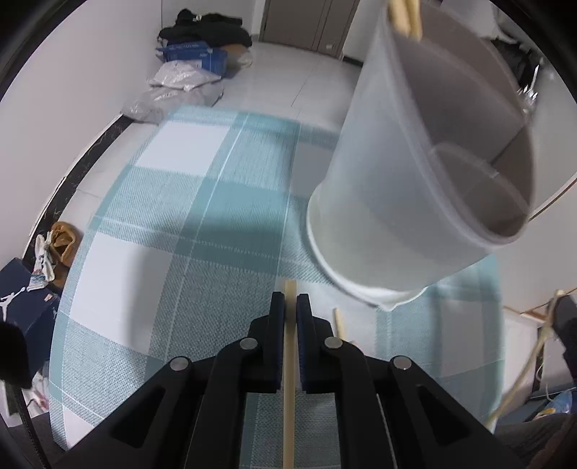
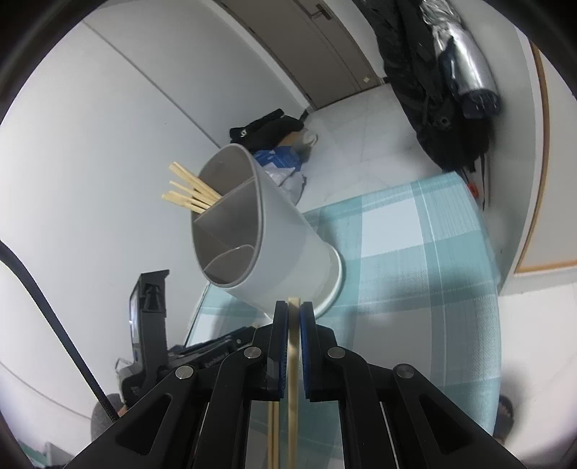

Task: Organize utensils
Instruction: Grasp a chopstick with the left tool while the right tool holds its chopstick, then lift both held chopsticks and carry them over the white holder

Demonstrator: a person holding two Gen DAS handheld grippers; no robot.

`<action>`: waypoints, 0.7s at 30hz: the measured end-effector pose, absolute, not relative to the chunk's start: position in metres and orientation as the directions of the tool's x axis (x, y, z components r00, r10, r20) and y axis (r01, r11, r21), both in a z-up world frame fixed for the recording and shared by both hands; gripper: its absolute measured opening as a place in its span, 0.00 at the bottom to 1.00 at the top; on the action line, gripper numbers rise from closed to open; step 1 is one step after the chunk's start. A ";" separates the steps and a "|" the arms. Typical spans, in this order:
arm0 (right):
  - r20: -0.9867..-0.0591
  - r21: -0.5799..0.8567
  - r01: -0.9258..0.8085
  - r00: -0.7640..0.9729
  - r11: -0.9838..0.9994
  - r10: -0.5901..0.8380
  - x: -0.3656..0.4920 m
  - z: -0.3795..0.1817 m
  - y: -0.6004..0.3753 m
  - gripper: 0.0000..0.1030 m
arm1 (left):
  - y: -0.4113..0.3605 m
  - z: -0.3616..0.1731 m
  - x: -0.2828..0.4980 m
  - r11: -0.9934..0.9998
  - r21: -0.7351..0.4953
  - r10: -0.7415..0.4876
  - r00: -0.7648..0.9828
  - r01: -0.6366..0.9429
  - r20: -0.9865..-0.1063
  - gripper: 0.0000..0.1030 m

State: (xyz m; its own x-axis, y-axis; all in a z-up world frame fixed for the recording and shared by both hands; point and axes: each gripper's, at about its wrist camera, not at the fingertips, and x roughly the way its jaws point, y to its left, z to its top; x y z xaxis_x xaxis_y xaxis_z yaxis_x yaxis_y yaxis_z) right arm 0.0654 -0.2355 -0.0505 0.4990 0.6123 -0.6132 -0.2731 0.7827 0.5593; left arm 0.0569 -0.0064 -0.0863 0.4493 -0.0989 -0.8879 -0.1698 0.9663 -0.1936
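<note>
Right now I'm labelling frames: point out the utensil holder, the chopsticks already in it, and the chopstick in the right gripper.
utensil holder (image 2: 288, 249), right wrist view, outer wall.
chopsticks in holder (image 2: 187, 196), right wrist view, protruding ends.
held chopstick (image 2: 294, 346), right wrist view, shaft between the fingers.

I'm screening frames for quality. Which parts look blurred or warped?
Left wrist view: the utensil holder is motion-smeared, the tablecloth bows from fisheye distortion. Right wrist view: holder and chopstick are sharp; the tablecloth curves and blurs toward the rim.

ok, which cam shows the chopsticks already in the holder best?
Right wrist: the wooden chopsticks fan out of the grey divided plastic holder's far compartment, ends visible. Left wrist catches only two stubs at the frame's top edge.
</note>
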 end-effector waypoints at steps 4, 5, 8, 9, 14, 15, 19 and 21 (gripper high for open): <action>-0.603 0.516 -0.315 0.527 0.797 0.599 0.058 -0.041 -0.229 0.06 | -0.003 -0.066 0.047 0.957 -0.247 -0.130 0.535 -0.154 -0.835 0.03; -0.598 0.509 -0.325 0.533 0.797 0.599 0.057 -0.038 -0.227 0.06 | -0.002 -0.061 0.045 0.957 -0.251 -0.131 0.552 -0.148 -0.824 0.03; -0.587 0.482 -0.350 0.552 0.803 0.592 0.051 -0.032 -0.224 0.06 | 0.002 -0.046 0.038 0.955 -0.268 -0.137 0.610 -0.128 -0.780 0.03; -0.584 0.478 -0.356 0.554 0.803 0.593 0.051 -0.031 -0.223 0.06 | 0.002 -0.040 0.034 0.954 -0.274 -0.139 0.635 -0.119 -0.760 0.03; -0.585 0.433 -0.372 0.577 0.821 0.570 0.044 -0.024 -0.217 0.06 | 0.000 -0.011 0.023 0.963 -0.264 -0.142 0.721 -0.058 -0.678 0.03; -0.583 0.429 -0.373 0.581 0.823 0.567 0.043 -0.023 -0.217 0.06 | -0.002 -0.004 0.020 0.964 -0.262 -0.146 0.736 -0.044 -0.661 0.03; -0.568 0.405 -0.387 0.603 0.828 0.560 0.038 -0.019 -0.215 0.06 | -0.003 0.008 0.013 0.967 -0.253 -0.153 0.770 -0.011 -0.620 0.03; -0.560 0.392 -0.393 0.615 0.831 0.555 0.035 -0.017 -0.215 0.06 | -0.003 0.011 0.012 0.969 -0.248 -0.159 0.774 0.003 -0.613 0.03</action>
State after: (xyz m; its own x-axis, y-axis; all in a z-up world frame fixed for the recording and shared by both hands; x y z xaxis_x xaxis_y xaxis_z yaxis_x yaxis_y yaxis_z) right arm 0.0352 -0.2150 -0.0168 0.6153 0.5552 -0.5595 -0.3933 0.8314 0.3925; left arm 0.0122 -0.0032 0.0108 0.7737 -0.1595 -0.6131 0.0035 0.9688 -0.2477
